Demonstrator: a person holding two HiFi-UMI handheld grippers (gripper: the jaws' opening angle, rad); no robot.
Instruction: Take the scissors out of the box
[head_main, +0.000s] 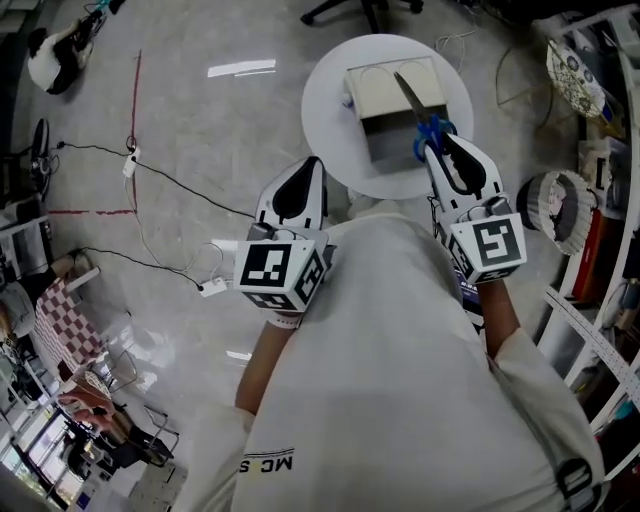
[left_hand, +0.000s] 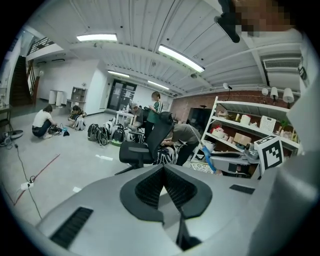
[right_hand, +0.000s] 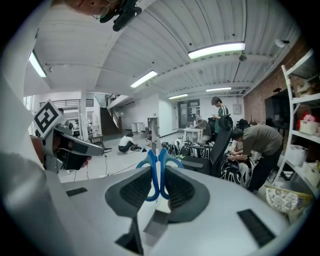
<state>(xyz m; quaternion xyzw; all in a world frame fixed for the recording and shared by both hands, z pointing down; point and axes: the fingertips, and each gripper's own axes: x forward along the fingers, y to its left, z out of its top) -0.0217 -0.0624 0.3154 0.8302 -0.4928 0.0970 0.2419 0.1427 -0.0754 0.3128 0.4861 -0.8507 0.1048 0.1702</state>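
Note:
Blue-handled scissors (head_main: 425, 115) stick up from my right gripper (head_main: 446, 150), which is shut on their handles; the blades point away over the box. In the right gripper view the scissors (right_hand: 158, 167) stand between the two dark pads with the metal blades rising above. The open cardboard box (head_main: 398, 105) lies on a round white table (head_main: 330, 120) just beyond that gripper. My left gripper (head_main: 296, 192) is held lower left of the table, jaws together and nothing between them; the left gripper (left_hand: 163, 187) shows its pads meeting.
A metal shelving rack (head_main: 600, 330) with goods runs along the right. Cables (head_main: 170, 180) and a power strip lie on the shiny floor at left. An office chair (left_hand: 145, 145) and several people are across the room. A round basket (head_main: 560, 210) sits near the rack.

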